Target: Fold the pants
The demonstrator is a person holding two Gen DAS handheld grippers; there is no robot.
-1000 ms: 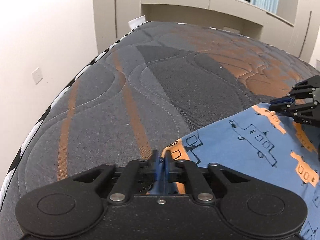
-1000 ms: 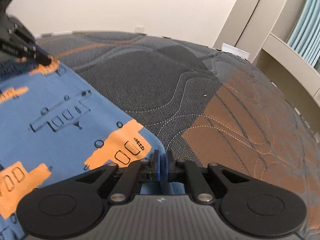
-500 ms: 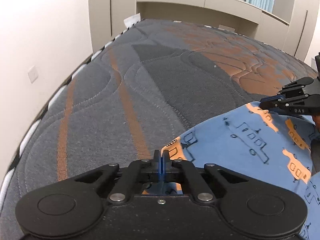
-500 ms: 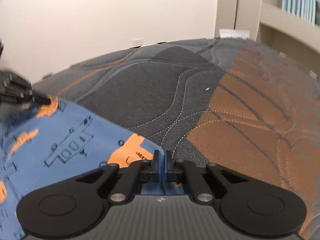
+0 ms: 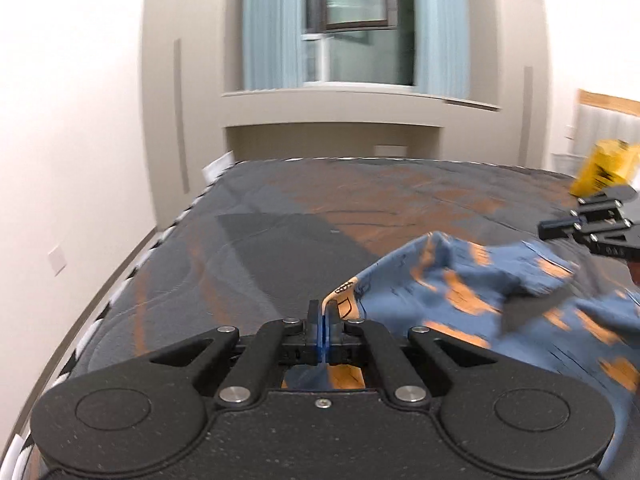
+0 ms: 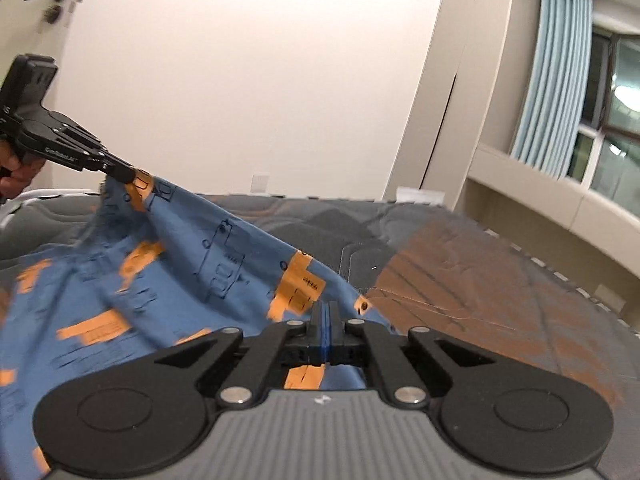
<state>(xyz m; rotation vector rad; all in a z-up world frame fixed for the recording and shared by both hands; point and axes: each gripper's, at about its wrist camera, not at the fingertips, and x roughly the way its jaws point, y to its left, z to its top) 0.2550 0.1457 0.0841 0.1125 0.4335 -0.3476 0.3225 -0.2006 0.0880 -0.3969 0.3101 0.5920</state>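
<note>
The pants [image 5: 472, 292] are blue with orange and dark line prints, also seen in the right wrist view [image 6: 160, 268]. My left gripper [image 5: 322, 316] is shut on one corner of their edge; it shows in the right wrist view [image 6: 128, 176] at upper left. My right gripper [image 6: 325, 316] is shut on the other corner and shows in the left wrist view [image 5: 548, 226] at the right. Both corners are held up above the mattress [image 5: 280, 240], and the cloth sags between them. The rest of the pants is hidden below the grippers.
The grey and orange quilted mattress [image 6: 480, 288] spreads ahead. A white wall [image 5: 60, 160] runs along its left side. A window ledge [image 5: 332, 108] and curtains stand beyond the far end. A yellow object [image 5: 604, 172] sits at the far right.
Both grippers have risen and tilted up, lifting the held edge of the pants off the mattress. The cloth now hangs and bunches between them instead of lying flat.
</note>
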